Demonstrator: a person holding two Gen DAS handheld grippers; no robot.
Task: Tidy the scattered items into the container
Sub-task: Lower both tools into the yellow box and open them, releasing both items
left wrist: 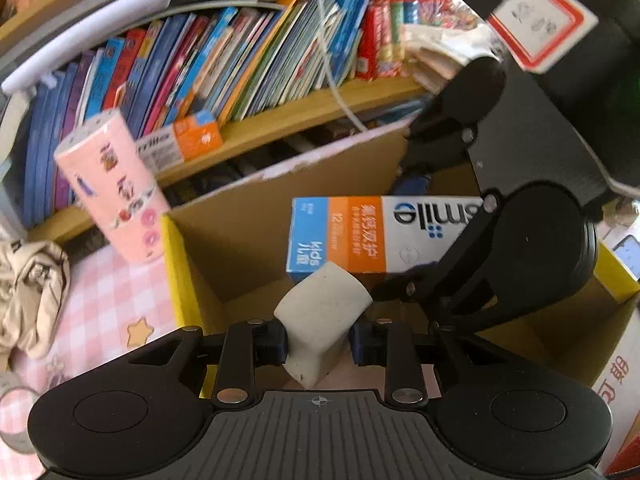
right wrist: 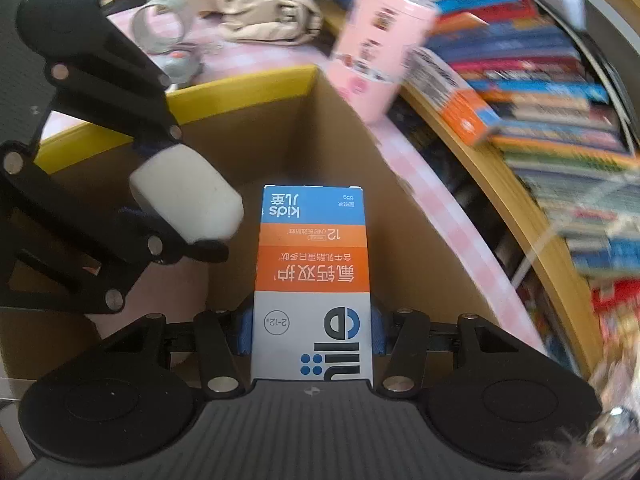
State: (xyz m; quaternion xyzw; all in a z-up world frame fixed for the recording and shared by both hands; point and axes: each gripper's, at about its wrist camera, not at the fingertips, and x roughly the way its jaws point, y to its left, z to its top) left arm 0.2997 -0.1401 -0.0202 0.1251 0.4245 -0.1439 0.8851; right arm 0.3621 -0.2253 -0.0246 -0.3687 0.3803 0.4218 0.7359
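toothpaste box (right wrist: 314,280) label readable only rightward; eraser (left wrist: 322,312) perhaps loosening.

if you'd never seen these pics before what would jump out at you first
First, the toothpaste box, blue, orange and white, gripped by the right gripper and held over the open cardboard box with its yellow rim. Next, the white sponge block in the left gripper, also above that box. Behind, a pink patterned roll pack stands before a crowded bookshelf.

A pink checked counter (left wrist: 108,292) carries the open cardboard box (left wrist: 240,240) — beside it stand a pink tissue roll pack (left wrist: 114,188), a crumpled beige cloth (left wrist: 30,292) and a tape roll (right wrist: 162,26).
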